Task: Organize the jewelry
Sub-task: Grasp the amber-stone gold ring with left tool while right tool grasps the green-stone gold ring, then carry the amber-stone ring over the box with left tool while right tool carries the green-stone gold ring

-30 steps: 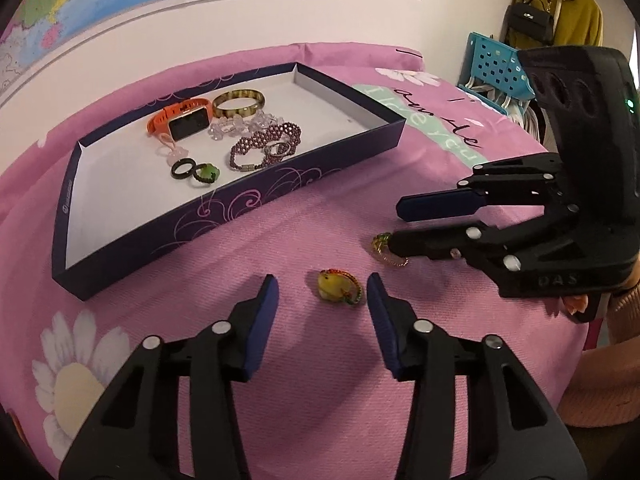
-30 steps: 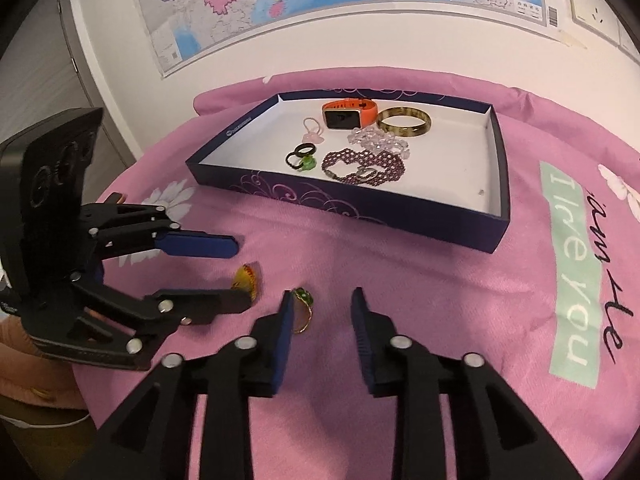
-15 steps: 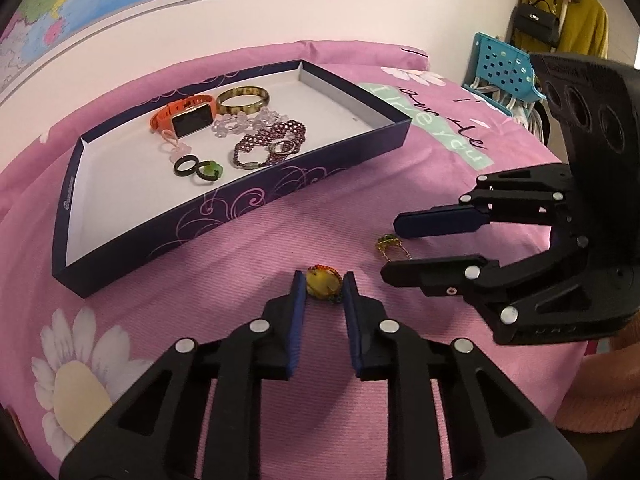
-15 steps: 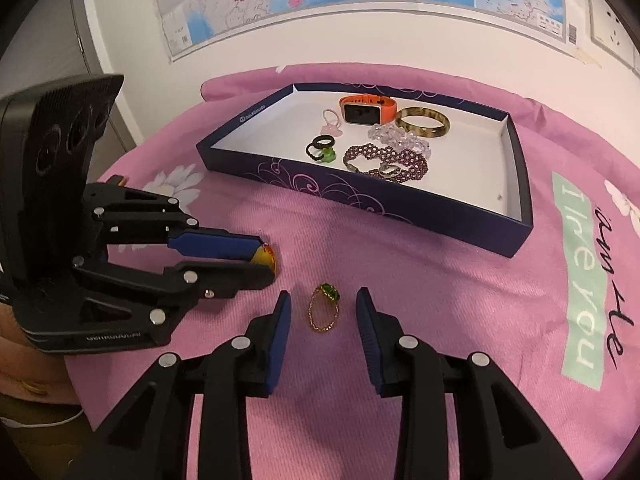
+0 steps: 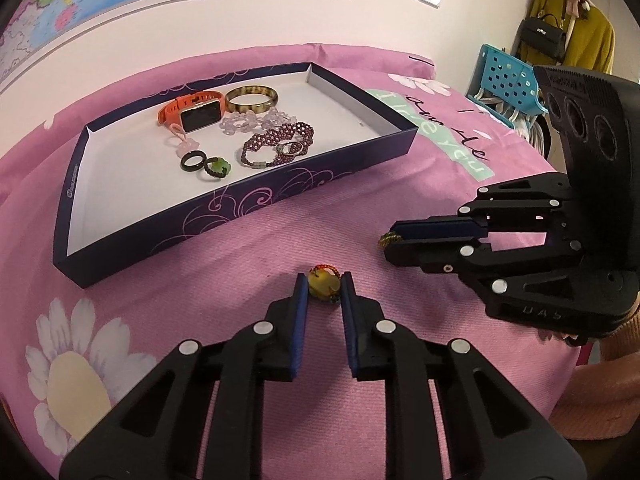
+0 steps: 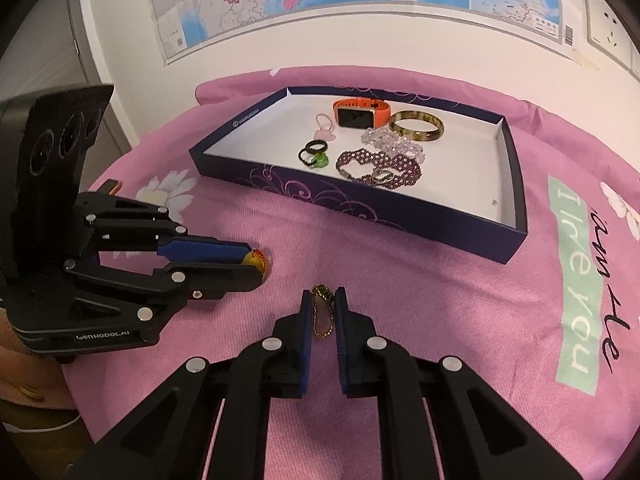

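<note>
My left gripper (image 5: 323, 285) is shut on a yellow-stone ring (image 5: 322, 282), which also shows in the right wrist view (image 6: 257, 261), held between its tips (image 6: 252, 266) just above the pink cloth. My right gripper (image 6: 322, 307) is shut on a gold ring with a green stone (image 6: 323, 311), whose edge pokes out at its tips in the left wrist view (image 5: 387, 238). A dark blue tray (image 5: 256, 204) beyond both holds an orange watch (image 5: 196, 114), a bangle (image 5: 251, 98), a bead bracelet (image 5: 280, 144) and rings (image 5: 204, 164).
The round table has a pink flowered cloth (image 5: 224, 280). The tray also shows in the right wrist view (image 6: 460, 228). A blue basket (image 5: 508, 80) and hanging clothes stand beyond the table's right side. A wall map hangs behind.
Both grippers have closed: the left on the yellow-stone ring, the right on the green-stone ring. Both have lifted slightly away from the cloth.
</note>
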